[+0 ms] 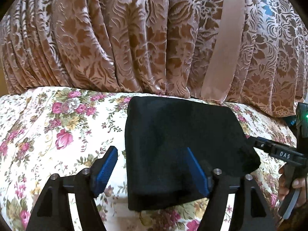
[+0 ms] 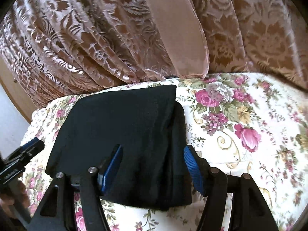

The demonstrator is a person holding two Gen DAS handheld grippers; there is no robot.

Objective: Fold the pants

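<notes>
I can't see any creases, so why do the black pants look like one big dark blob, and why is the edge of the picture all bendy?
Left wrist view: the pants are too dark to show folds; the fisheye curves the curtain. Right wrist view: the pants show faint layers; the bedspread blurs at the right.

the only readable text is "das", in pale raised capitals on the dark body of the right gripper (image 1: pixel 256 144), where it enters at the right edge of the left wrist view; the letters sit on its black bar, near the hand that holds it. nothing else carries lettering: no numbers, brands or signs can be read on either view.
</notes>
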